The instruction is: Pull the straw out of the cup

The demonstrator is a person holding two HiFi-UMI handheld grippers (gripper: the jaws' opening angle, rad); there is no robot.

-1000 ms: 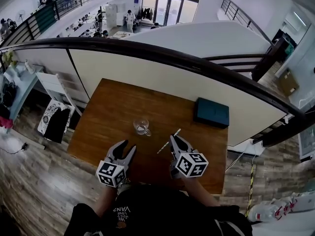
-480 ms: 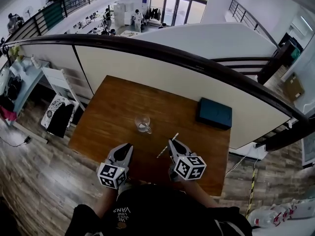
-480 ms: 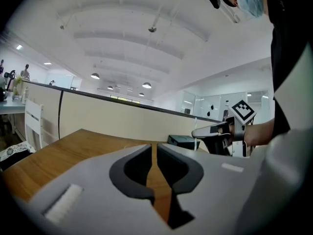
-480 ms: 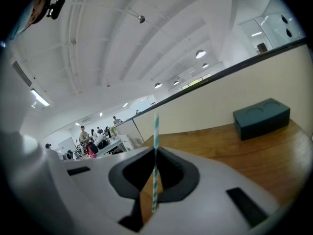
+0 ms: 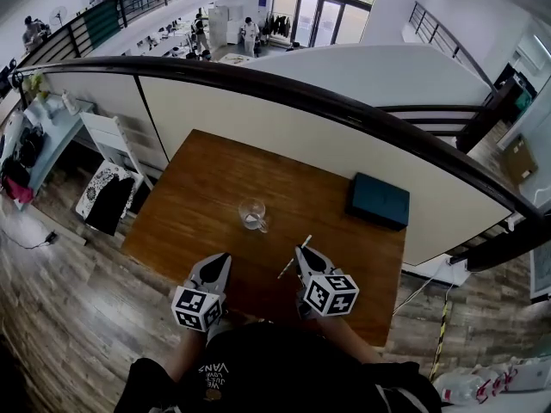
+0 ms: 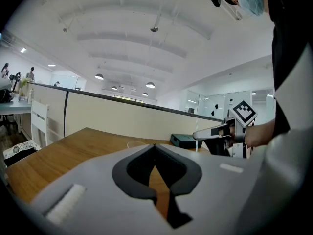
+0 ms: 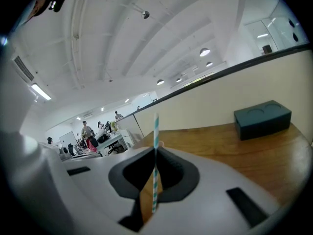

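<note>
While my right gripper [image 5: 300, 251] is pinching the teal-striped straw [image 5: 287, 269], clear of the glass cup [image 5: 252, 215] standing at its eleven o'clock, my left gripper [image 5: 220, 260] is hovering, jaws pressed together on nothing. A dark box [image 5: 379, 200] is sitting at two o'clock on the wooden table [image 5: 198, 188]; my shirt [image 5: 258, 377] is showing "VANS".

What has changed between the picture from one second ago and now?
The left gripper had its jaws open a second ago; they have now closed on nothing. The right gripper stays shut on the straw, which is out of the cup. The cup and the dark box have not moved on the table.
</note>
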